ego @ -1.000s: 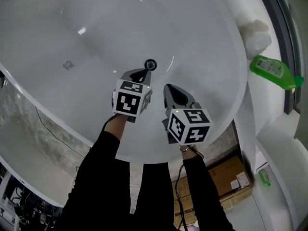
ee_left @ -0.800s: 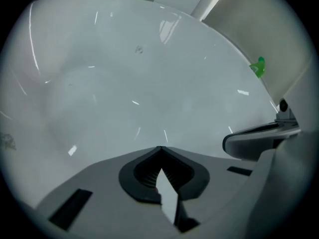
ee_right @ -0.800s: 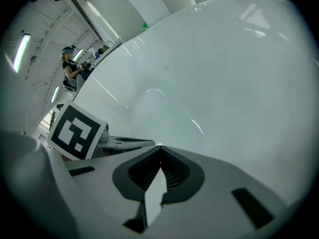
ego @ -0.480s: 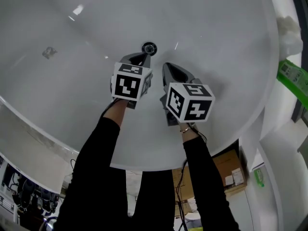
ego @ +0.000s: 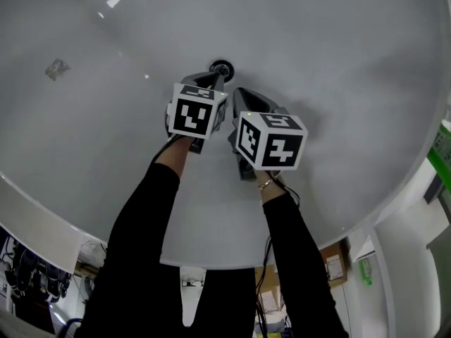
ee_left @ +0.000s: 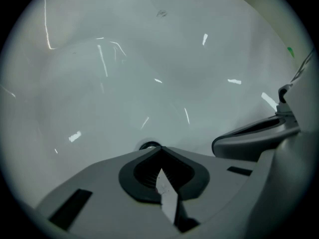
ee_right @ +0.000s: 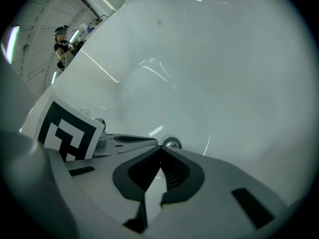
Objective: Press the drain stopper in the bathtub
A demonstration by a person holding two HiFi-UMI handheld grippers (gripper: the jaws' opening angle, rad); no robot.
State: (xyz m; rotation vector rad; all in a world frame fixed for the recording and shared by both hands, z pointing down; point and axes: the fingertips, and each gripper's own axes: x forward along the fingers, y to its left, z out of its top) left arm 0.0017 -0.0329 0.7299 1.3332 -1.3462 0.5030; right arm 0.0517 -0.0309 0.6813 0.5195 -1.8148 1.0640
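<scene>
— Drain stopper (ego: 220, 68): where?
— Down on the floor of the white bathtub (ego: 352, 55), a little above the middle of the head view. Small and round, dark at the centre, shiny metal at the rim.
— And from the left?
— Far left on the tub floor, a faint grey mark (ego: 56, 67), well apart from everything else. Next, a black sleeve (ego: 141, 224) reaching up to the left gripper (ego: 213, 78).
— Fingers on that one?
— Pressed together at the tips, pinching nothing; only an empty diamond-shaped hollow behind them. Aimed straight at the stopper (ee_left: 148, 145), half hidden just past the tips in the left gripper view. Cannot tell whether touching or just short of it.
— Then?
— Right gripper (ego: 239, 94), just beside the left one, on a second black sleeve (ego: 296, 259). Tips a little short of the stopper and to its right.
— Fingers spread?
— No, closed as well: tips together, nothing between them. In the right gripper view, stopper (ee_right: 172, 144) just beyond the tips, with the left gripper (ee_right: 124, 139) alongside at the left.
— Further right?
— A green item (ego: 440, 150) at the very edge of the head view, outside the tub rim, mostly cut off.
</scene>
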